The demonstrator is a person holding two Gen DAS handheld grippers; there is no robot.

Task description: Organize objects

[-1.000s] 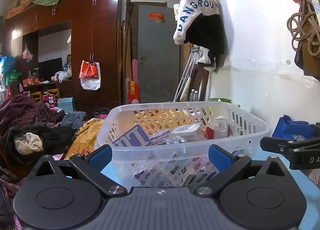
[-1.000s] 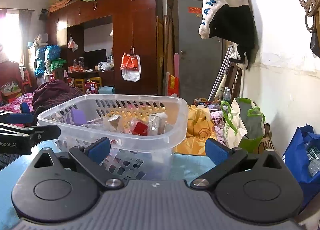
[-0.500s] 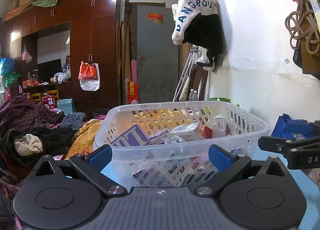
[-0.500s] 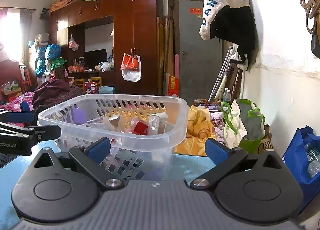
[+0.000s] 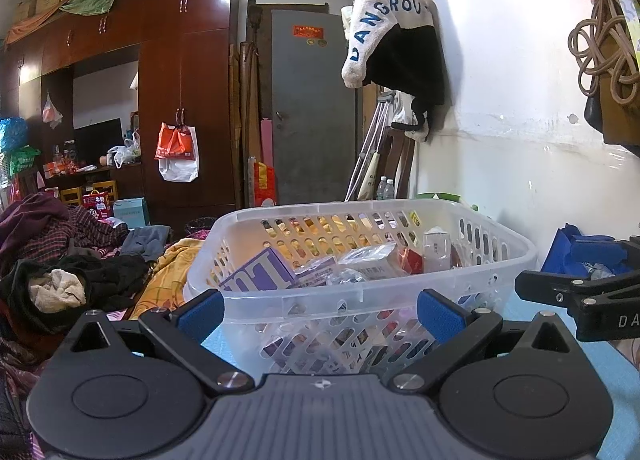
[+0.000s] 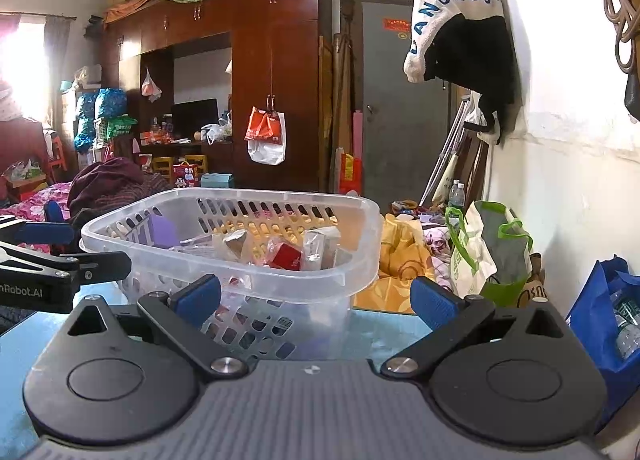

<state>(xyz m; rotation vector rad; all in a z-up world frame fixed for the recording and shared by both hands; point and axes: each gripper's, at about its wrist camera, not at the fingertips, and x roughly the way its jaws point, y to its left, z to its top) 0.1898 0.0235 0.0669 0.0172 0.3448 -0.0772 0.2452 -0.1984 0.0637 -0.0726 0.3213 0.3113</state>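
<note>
Clear plastic basket (image 5: 362,292) with slotted walls, standing on the blue table (image 6: 384,330) near the white wall. Inside the basket, heaped loosely: purple box (image 5: 258,274) leaning at the left, small red box (image 6: 286,256) near the middle, white carton (image 5: 436,248) upright toward the right, plus several cellophane-wrapped packs (image 5: 372,264) between them; exact contents of those packs too small to read. Left claw (image 5: 320,310) low on the table just in front of the basket, its 2 blue pads (image 5: 200,310) spread wide apart on either side of the basket's near wall, nothing between them, not touching the basket as far as can be told. Right claw (image 6: 316,296) likewise wide apart and empty, set beside the basket's right corner, left blue pad (image 6: 198,298) in front of the basket wall, right pad over the bare table edge. Each claw visible from the other's view: right claw at the far right edge of the left wrist view, left claw (image 6: 60,268) at the far left edge of the right wrist view, both level with the basket. Beyond the table: dark wooden wardrobe (image 5: 180,91), grey door (image 5: 312,107), white-and-black garment (image 5: 394,31) hanging on the wall, clothes piled on the bed (image 5: 60,260), green-handled bag (image 6: 490,248) and blue bag (image 6: 608,312) on the floor by the wall.
</note>
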